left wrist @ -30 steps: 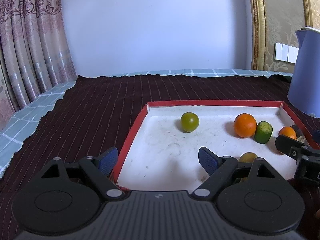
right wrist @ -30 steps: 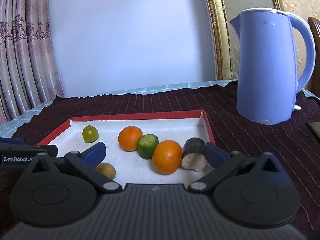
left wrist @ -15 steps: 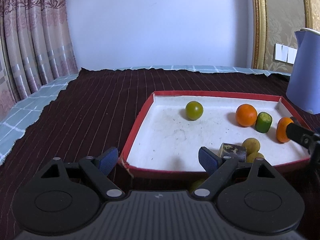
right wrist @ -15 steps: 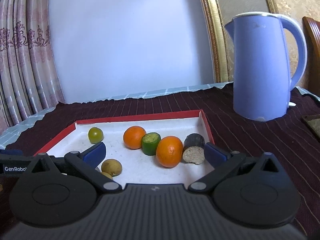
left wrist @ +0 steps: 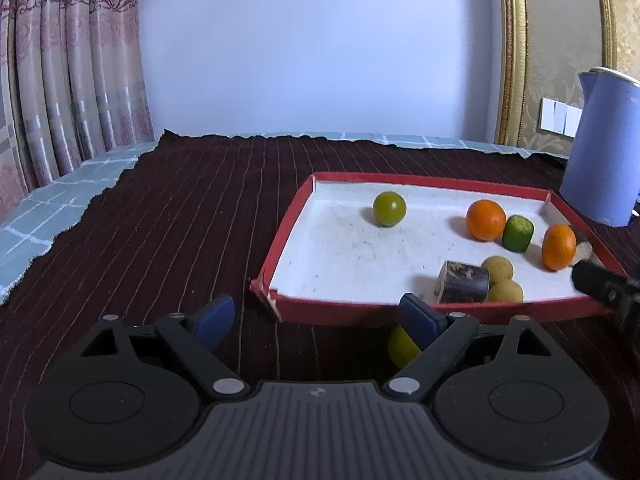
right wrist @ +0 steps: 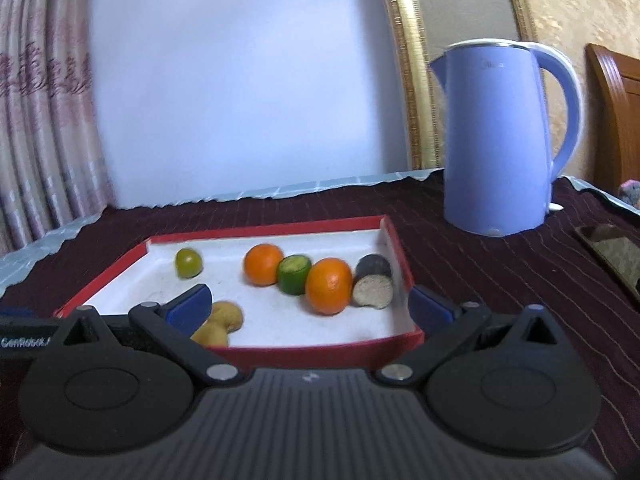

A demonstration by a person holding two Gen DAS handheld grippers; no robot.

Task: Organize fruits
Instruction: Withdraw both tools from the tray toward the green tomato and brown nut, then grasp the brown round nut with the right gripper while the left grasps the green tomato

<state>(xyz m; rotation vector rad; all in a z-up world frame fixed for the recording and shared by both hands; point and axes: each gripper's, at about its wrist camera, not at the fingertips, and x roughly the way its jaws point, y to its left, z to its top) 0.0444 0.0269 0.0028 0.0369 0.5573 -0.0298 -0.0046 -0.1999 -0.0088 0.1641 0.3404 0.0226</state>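
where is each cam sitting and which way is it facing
Left wrist: on the left gripper, low before the red tray's near left corner, facing the white wall; its open blue-padded fingers show, plus the right gripper's tip.
Right wrist: on the right gripper, near the tray's front edge, facing the blue kettle; its open fingers show.
Shared: tray, oranges, kettle.

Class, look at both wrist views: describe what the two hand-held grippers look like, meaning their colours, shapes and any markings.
Both match. The left gripper and the right gripper each have a ribbed dark grey body bearing a small pale logo, two round black discs, black linkage arms with silver pivot pins, and blue pads on the fingers. White lettering, cut off by the frame, marks the left gripper's side. No cables, hands or sleeves show.
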